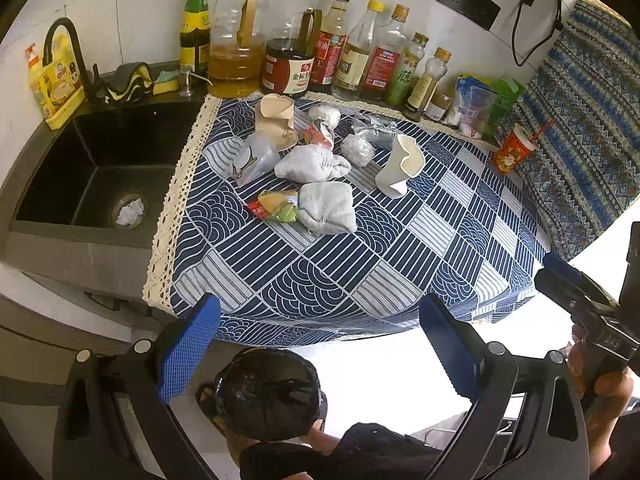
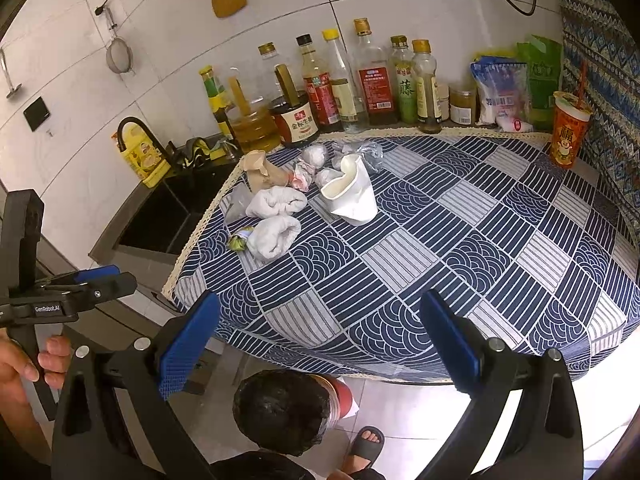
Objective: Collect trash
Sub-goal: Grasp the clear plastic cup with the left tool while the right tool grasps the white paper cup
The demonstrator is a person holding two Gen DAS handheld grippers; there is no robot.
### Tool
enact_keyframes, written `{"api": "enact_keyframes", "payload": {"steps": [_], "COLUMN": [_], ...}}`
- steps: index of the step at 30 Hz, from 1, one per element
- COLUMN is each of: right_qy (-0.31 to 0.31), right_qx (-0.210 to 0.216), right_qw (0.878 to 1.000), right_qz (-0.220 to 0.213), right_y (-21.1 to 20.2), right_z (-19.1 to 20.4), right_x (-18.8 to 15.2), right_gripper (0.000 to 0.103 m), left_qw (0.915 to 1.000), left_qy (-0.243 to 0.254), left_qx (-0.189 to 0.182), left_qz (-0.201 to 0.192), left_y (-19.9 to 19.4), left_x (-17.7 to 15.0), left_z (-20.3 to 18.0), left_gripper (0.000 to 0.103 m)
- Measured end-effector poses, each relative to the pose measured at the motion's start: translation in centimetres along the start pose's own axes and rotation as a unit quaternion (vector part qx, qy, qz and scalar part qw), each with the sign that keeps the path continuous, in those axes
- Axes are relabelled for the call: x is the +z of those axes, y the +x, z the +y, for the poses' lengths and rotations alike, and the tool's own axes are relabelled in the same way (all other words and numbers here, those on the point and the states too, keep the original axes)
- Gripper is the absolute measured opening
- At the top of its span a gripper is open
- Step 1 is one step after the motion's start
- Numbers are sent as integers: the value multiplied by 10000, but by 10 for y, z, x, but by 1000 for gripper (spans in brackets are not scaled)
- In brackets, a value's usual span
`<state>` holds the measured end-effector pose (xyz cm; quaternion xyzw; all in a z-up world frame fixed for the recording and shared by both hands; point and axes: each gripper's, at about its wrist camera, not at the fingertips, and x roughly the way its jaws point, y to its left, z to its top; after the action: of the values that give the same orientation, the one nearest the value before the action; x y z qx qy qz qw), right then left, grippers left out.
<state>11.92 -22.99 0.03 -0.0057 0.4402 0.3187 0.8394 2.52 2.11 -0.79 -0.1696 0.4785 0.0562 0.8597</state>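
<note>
The trash lies in a loose heap on the far left part of the patterned cloth [image 1: 360,264]: a crushed white cup [image 1: 402,168] on the right, a tan cup [image 1: 276,120] at the back, two wadded grey rags [image 1: 312,164] in the middle, a coloured wrapper [image 1: 274,206] touching the nearer rag, plus clear plastic scraps. A row of bottles [image 1: 296,48] stands against the wall just behind the heap, a black sink [image 1: 92,168] lies to its left, and a bin [image 1: 268,394] with a black liner sits on the floor below the counter edge. Both grippers, the left gripper [image 1: 320,344] and the right gripper [image 2: 320,344], hover near the counter's front edge well short of the heap, jaws wide apart and empty, each held in a hand [image 2: 28,364].
</note>
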Motion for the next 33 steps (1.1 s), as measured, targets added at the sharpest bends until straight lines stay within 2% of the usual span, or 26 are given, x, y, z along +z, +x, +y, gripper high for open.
{"api": "enact_keyframes", "payload": {"steps": [4, 8, 17, 25, 33], "right_qy": [61, 99, 586, 856, 1078], "right_qx": [60, 26, 106, -65, -242], "right_qw": [10000, 9999, 9982, 9961, 9935], "right_qz": [35, 35, 109, 204, 269], "right_y": [12, 29, 79, 124, 170], "right_z": [-1, -4, -19, -27, -30], "right_x": [4, 10, 31, 54, 84], "right_gripper": [99, 99, 99, 99, 94], "left_qw": [9994, 9989, 9965, 9969, 9955], "left_qy": [-151, -319, -382, -347, -235], "left_qx": [-275, -314, -592, -330, -402], "left_qz": [161, 156, 458, 619, 826], "left_y": [11, 21, 68, 121, 168], "left_x": [9, 21, 67, 108, 153], "left_z": [11, 25, 57, 92, 109], "left_gripper": [97, 97, 96, 95, 95]}}
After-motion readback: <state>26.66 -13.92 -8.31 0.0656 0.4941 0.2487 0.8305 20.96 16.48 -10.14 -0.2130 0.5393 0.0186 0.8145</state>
